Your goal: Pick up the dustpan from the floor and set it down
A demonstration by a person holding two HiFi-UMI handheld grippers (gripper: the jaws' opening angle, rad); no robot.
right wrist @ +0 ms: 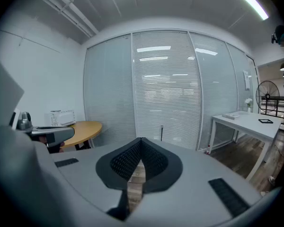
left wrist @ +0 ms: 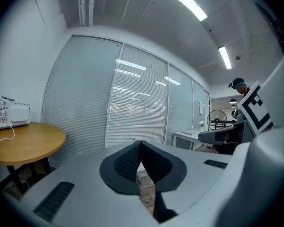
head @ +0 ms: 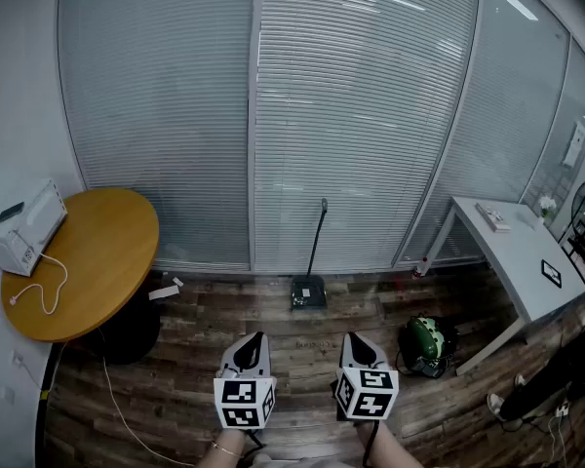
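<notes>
**A:** How do the two stand?

**B:** The left hand-held gripper [head: 255, 339] and the right hand-held gripper [head: 357, 339] are held side by side, low in the head view, and both tip a little downward. Each has its jaws pressed together at the tips, with nothing between them.

**A:** And the dustpan?

**B:** The dustpan [head: 309, 292] sits on the wooden floor [head: 273, 325] well ahead of both, at the foot of the blinds [head: 351, 115]. Its long handle [head: 318, 234] stands up, and neither gripper touches it. A round table [head: 102, 261] is off to the left and a white table [head: 526, 266] to the right, with a green object [head: 427, 344] on the floor beside the white one.

**A:** Which step is this?

**B:** The very start, I'd say: the approach, with nothing picked up yet.

**A:** What does the next move call for?

**B:** Probably closing the distance, spreading one pair of jaws and bringing them around the handle, which looks the easiest part to grip. It is thin, so the jaws should be centred on it before they close
</notes>
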